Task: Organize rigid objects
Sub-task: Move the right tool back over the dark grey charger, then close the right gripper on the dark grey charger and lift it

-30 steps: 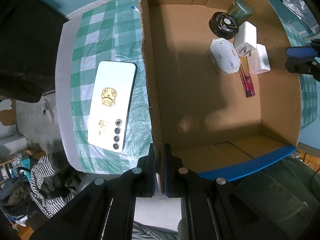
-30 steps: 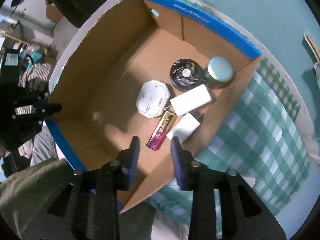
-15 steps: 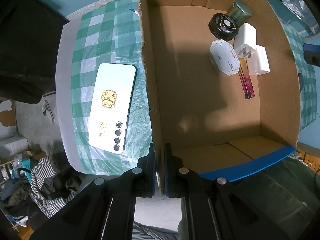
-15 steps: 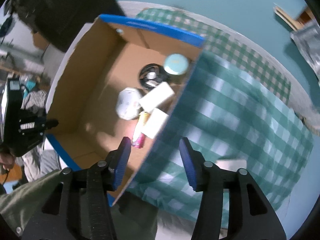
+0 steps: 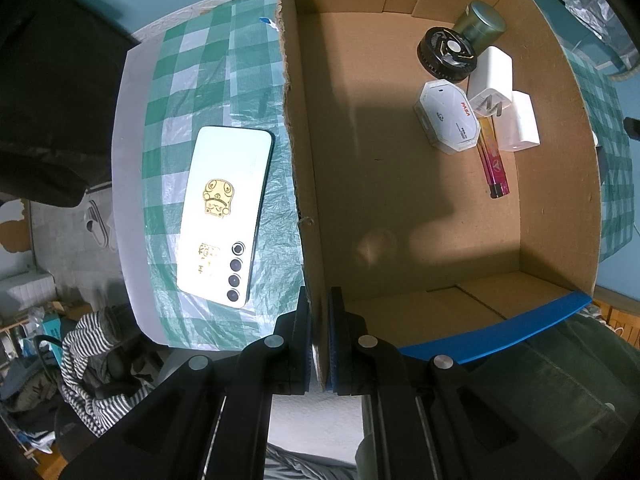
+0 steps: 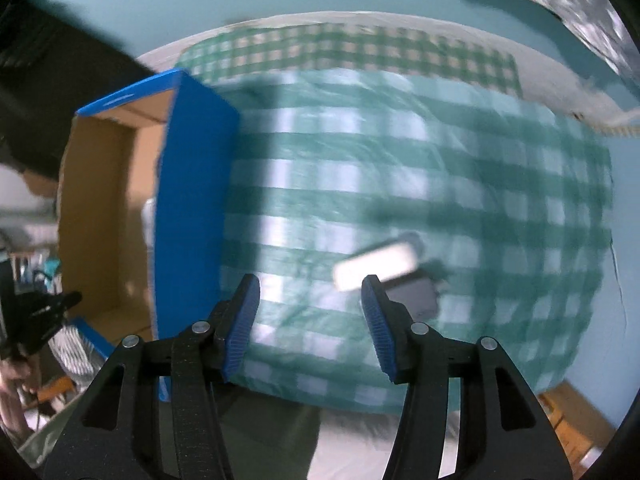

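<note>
My left gripper (image 5: 319, 300) is shut on the near left wall of the cardboard box (image 5: 298, 152), pointing straight down. Inside the box lie a black round fan (image 5: 447, 53), a green jar (image 5: 482, 24), a white hexagonal case (image 5: 446, 116), two white chargers (image 5: 492, 76) and a pink lighter (image 5: 494, 164). A white phone (image 5: 226, 216) lies on the checked cloth left of the box. My right gripper (image 6: 310, 300) is open over the cloth, outside the box's blue wall (image 6: 192, 200). A blurred white oblong object (image 6: 378, 266) lies just beyond its right finger.
The green checked cloth (image 6: 460, 168) covers the table to its edges. A greyish thing (image 6: 414, 294) lies under the white oblong object. Striped clothing (image 5: 88, 360) and clutter lie on the floor beyond the table's left edge. The picture from the right wrist is motion-blurred.
My right gripper has swung from above the box's contents out over the checked cloth beside the box, and its jaws have widened. The left gripper has stayed clamped on the box wall.
</note>
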